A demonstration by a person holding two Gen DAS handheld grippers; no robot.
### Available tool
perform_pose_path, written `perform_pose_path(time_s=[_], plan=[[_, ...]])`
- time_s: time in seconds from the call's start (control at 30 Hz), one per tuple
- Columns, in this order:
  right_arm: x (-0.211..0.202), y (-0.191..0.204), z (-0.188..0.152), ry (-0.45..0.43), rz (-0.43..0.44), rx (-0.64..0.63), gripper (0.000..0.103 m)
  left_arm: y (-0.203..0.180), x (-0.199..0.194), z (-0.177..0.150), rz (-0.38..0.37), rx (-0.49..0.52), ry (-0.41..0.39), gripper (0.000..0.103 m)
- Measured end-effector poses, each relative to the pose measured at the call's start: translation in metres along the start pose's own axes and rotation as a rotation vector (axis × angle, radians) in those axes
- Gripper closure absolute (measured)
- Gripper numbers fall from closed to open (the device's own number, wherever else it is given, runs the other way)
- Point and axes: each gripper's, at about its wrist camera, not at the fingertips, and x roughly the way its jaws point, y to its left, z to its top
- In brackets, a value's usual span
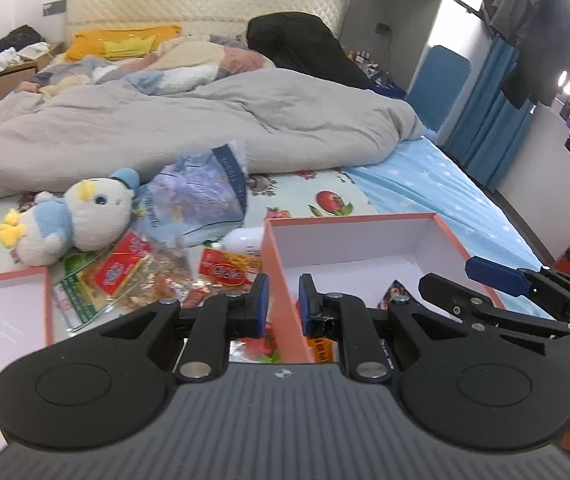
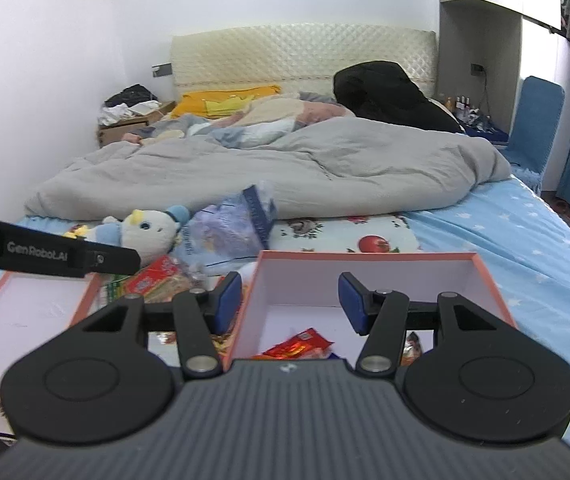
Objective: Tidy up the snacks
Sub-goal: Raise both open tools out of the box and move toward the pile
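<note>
Left wrist view: the left gripper [image 1: 284, 300] has its jaws narrowly parted and empty, straddling the left wall of the orange box [image 1: 285, 292], while the loose snack packets [image 1: 133, 276] lie on the bed just left of that wall, nearer this hand, long sides running across the jaws. Right wrist view: the right gripper [image 2: 291, 302] is spread wide, empty, above the box, where 1 red packet [image 2: 297, 346] already lies near the front edge.

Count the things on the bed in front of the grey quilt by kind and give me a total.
Orange-rimmed boxes: 2
Plush toys: 1
Blue plastic bags: 1
White bottles: 1
Loose red snack packets outside the boxes: 2
Total: 7
</note>
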Motion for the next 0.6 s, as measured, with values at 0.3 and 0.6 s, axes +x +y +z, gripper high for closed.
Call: perform_pose_path(time_s=[0.3,0.6], plan=[[-0.024,0.028,-0.016,-0.009,0.090,0.069,0.047,0.029,-0.043,-0.029,0.050,-0.043,-0.005,0.085],[-0.041,0.062,-0.051,0.038,0.106,0.042,0.047,0.063,-0.067,-0.079,0.081,-0.136,0.027,0.085]])
